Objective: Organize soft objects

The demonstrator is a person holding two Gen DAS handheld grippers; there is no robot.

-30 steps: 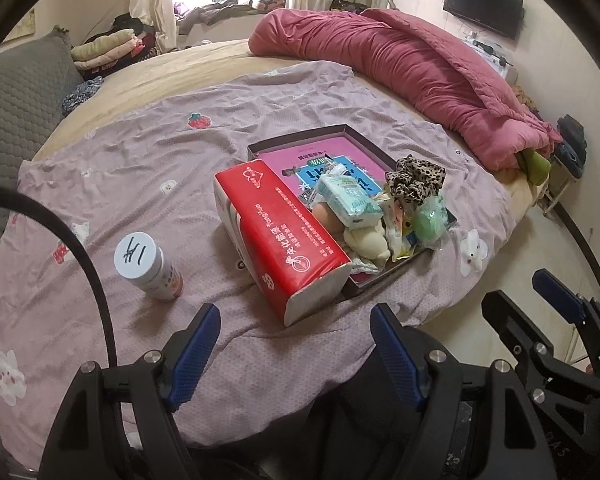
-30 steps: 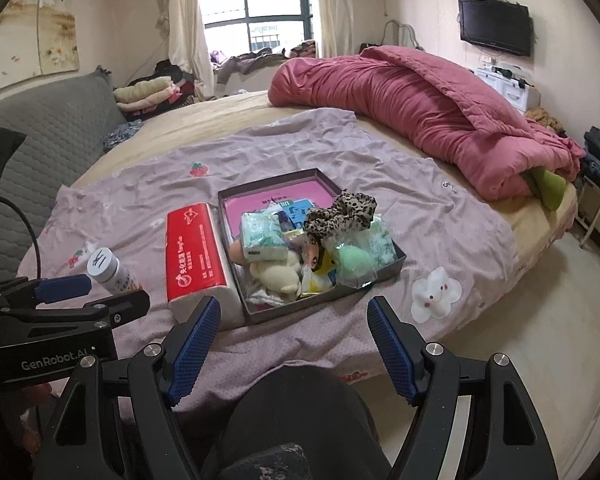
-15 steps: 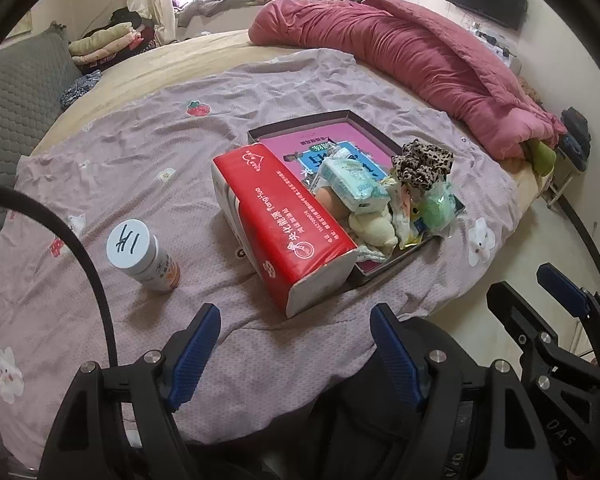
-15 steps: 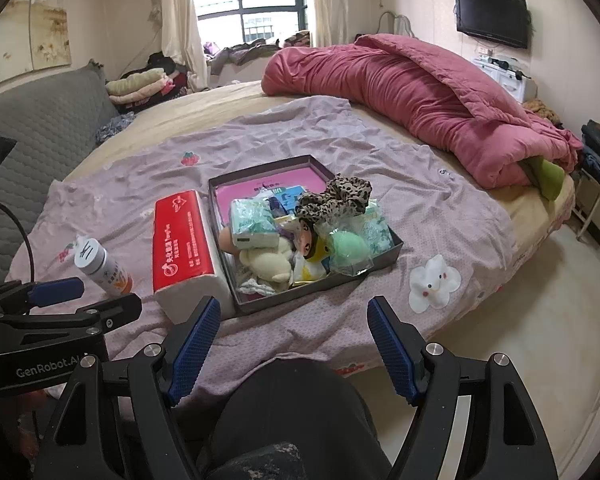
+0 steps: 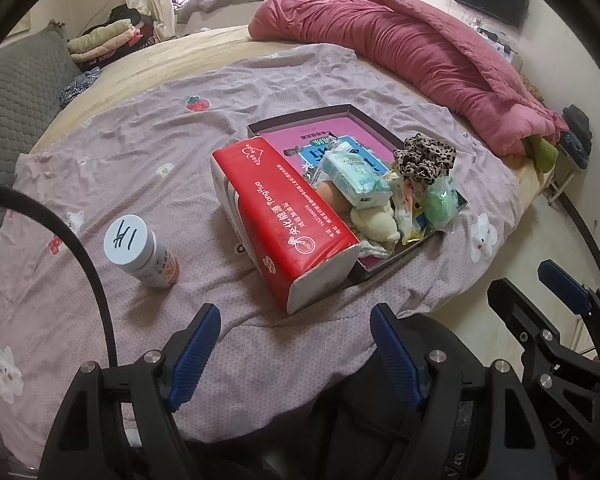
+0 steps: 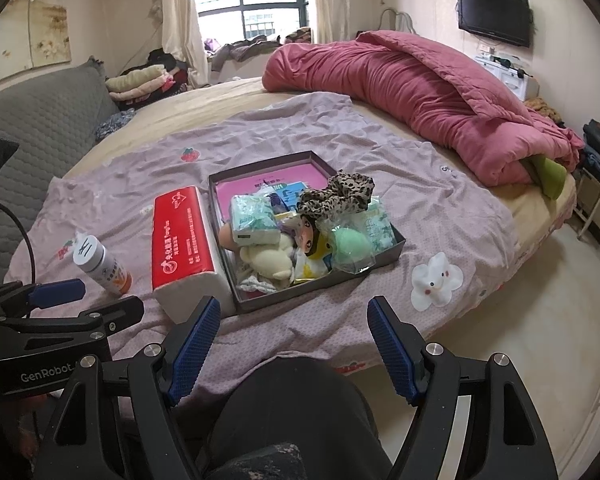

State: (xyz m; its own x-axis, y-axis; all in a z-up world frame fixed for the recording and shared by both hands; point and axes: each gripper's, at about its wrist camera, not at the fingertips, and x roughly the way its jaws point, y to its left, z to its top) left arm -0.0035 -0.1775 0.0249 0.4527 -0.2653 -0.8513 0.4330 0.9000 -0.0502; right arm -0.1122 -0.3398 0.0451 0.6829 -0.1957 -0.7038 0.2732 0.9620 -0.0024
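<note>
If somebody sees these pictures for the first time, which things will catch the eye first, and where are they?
First comes the red tissue pack, lying on the mauve sheet against the left wall of the shallow box. The box is heaped with small soft things, topped by a leopard-print scrunchie. Behind, a rolled pink quilt lies across the bed, and a white-capped bottle stands left of the pack.

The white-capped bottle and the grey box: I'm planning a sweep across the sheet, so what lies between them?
The red tissue pack lies between bottle and box, against the box's side; the right wrist view shows it.
</note>
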